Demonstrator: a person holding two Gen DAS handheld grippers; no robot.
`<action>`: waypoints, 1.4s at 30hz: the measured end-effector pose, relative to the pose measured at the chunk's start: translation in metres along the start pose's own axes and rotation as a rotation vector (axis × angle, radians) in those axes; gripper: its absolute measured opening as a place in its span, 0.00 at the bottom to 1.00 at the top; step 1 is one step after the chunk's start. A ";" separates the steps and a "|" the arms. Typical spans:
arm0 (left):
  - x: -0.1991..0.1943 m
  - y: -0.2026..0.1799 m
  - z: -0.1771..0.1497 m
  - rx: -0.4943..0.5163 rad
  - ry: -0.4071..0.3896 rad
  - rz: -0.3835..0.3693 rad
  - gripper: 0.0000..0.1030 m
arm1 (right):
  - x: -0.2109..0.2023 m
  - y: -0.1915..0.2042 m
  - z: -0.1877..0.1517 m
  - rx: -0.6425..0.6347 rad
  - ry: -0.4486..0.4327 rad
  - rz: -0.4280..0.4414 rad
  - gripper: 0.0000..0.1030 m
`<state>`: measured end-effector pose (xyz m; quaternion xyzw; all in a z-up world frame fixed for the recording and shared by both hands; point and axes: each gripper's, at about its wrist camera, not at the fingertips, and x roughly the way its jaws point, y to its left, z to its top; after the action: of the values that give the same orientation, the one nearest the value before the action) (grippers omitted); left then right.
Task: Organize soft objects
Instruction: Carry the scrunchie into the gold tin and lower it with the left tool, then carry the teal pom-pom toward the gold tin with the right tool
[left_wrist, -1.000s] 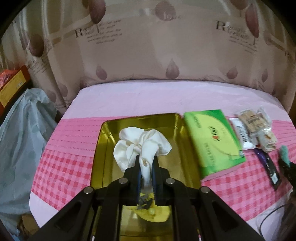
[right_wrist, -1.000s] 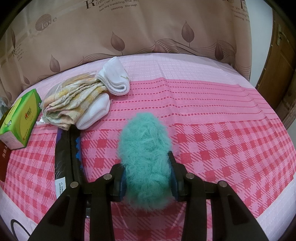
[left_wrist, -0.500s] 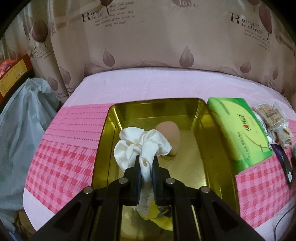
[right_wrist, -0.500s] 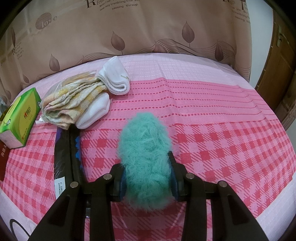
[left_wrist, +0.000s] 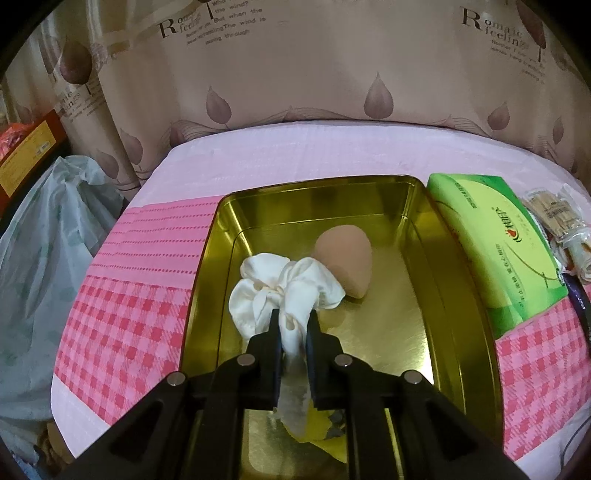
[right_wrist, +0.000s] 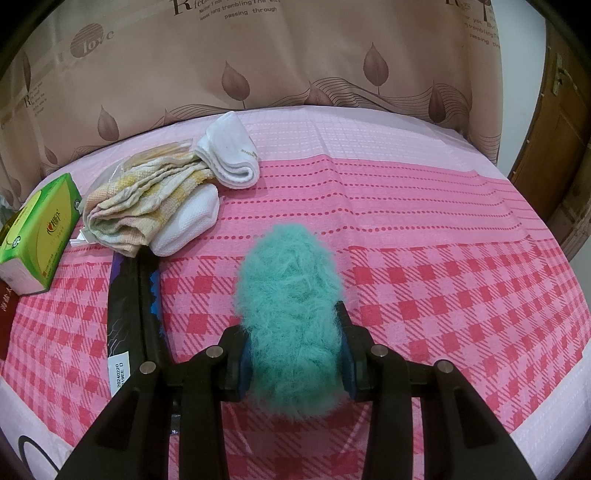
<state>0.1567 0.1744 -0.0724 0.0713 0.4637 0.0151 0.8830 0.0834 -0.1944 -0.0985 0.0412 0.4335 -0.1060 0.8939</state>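
In the left wrist view my left gripper (left_wrist: 293, 321) is shut on a white satin scrunchie (left_wrist: 280, 291) and holds it low inside a gold metal tray (left_wrist: 454, 280). A beige egg-shaped sponge (left_wrist: 347, 262) lies in the tray just behind the scrunchie. A yellow item (left_wrist: 321, 435) lies in the tray under the gripper. In the right wrist view my right gripper (right_wrist: 293, 321) is shut on a fluffy teal scrunchie (right_wrist: 291, 295), held above the pink checked cloth.
A green tissue pack (left_wrist: 495, 243) (right_wrist: 40, 236) lies right of the tray. A folded checked towel (right_wrist: 144, 203), white socks (right_wrist: 231, 155) and a dark packet (right_wrist: 129, 310) lie on the cloth. A pale plastic bag (left_wrist: 40, 266) sits off the table's left edge. A curtain hangs behind.
My left gripper has moved forward and down over the tray with the white scrunchie, so the beige sponge came into view. The right gripper has stayed still with the teal scrunchie.
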 end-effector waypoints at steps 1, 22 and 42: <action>0.000 0.000 0.000 -0.003 0.002 0.002 0.12 | 0.000 -0.004 0.000 0.000 0.000 0.000 0.35; -0.026 0.007 -0.003 -0.036 -0.050 0.040 0.30 | -0.001 -0.005 -0.001 -0.006 -0.002 -0.008 0.35; -0.097 0.063 -0.050 -0.115 -0.110 0.097 0.30 | -0.001 0.002 -0.001 -0.013 -0.005 -0.016 0.35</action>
<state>0.0631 0.2330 -0.0124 0.0435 0.4091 0.0804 0.9079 0.0825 -0.1918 -0.0980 0.0318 0.4324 -0.1103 0.8944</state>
